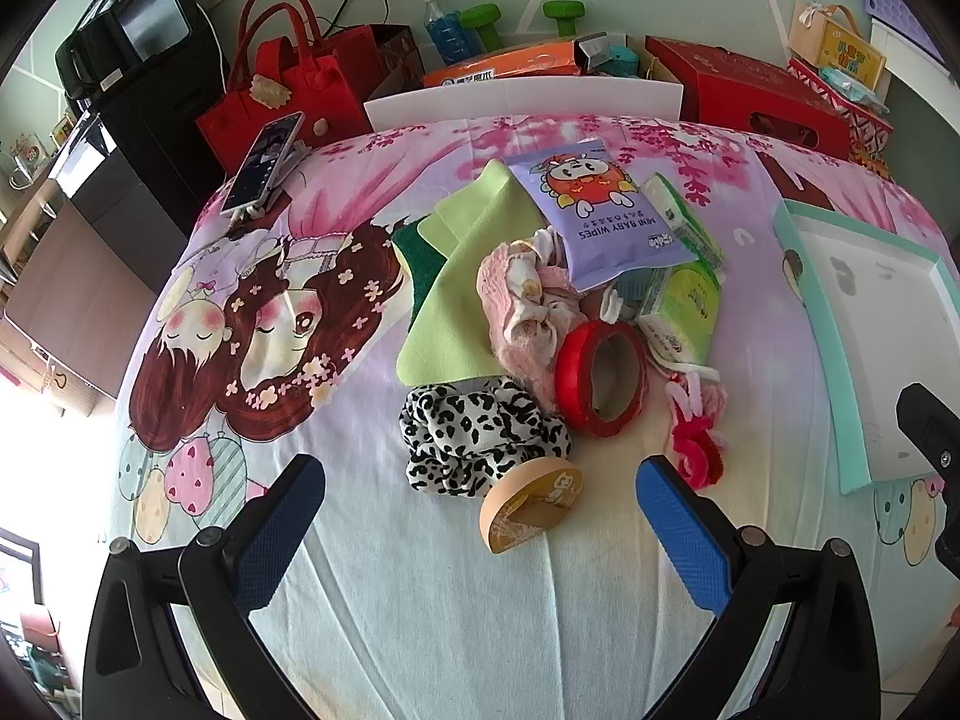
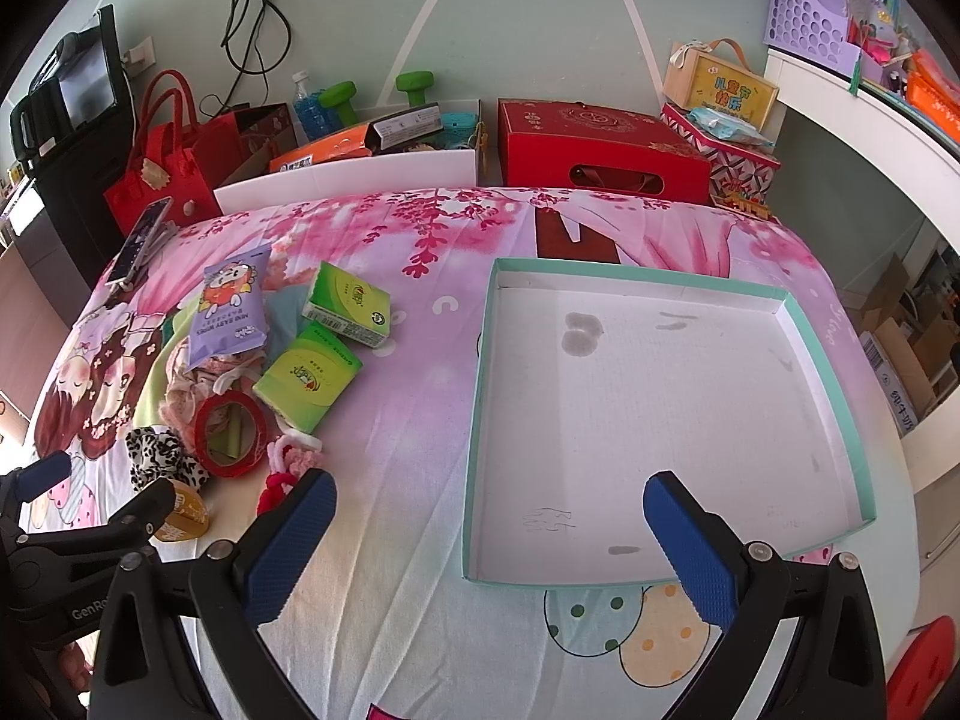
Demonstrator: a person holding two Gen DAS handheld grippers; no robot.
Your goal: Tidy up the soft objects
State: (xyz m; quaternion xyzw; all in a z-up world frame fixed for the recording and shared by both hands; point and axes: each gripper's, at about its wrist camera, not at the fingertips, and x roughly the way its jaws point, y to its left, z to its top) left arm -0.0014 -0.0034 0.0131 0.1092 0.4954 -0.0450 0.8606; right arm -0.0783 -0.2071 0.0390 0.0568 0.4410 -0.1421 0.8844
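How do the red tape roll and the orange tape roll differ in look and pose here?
The red tape roll stands nearly on edge, leaning on the pink cloth pile, its open core facing the camera; the orange tape roll sits alone nearer the left gripper, tilted, printed side showing. The red roll looks larger across. Both rest on the bedsheet, ungripped.

The left gripper [image 1: 480, 540] hangs above the printed cloth [image 1: 372, 612], jaws spread wide with nothing between them. Just ahead of it an orange tape roll [image 1: 531, 504] stands on edge, touching a leopard scrunchie [image 1: 474, 438]. Right of the scrunchie stands a red tape roll [image 1: 600, 378], and behind that lie a pink fabric bundle [image 1: 516, 306], a green cloth [image 1: 465, 276], a wipes pack [image 1: 600, 210] and tissue packs [image 1: 684, 294]. Further right of the red roll lies a teal-rimmed tray [image 1: 822, 324].
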